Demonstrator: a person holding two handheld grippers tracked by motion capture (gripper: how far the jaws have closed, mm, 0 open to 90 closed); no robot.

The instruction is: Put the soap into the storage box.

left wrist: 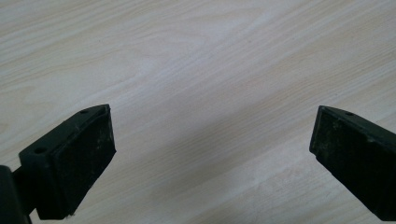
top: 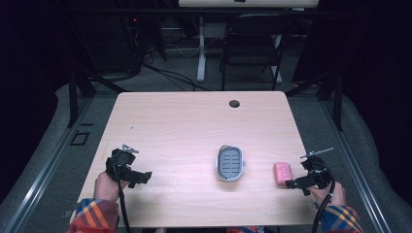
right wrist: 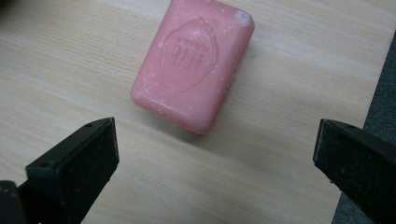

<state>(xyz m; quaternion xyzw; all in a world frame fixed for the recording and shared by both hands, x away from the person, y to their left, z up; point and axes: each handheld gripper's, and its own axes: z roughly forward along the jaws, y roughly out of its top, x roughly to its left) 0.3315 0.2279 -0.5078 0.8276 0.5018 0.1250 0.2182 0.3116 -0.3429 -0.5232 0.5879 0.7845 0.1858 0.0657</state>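
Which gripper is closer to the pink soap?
Right. The right gripper sits just beside the soap, jaws open toward it. The left gripper is far across the table.

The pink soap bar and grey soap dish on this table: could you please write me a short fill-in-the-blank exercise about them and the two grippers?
1. The pink rectangular soap bar lies on the light wooden table, not in the ____.
2. The oval grey soap dish holds ____ at this moment.
3. The gripper nearest the soap bar is the ____ one.
4. Both the left gripper and the right gripper have their jaws ____.

Missing words: dish; nothing; right; open
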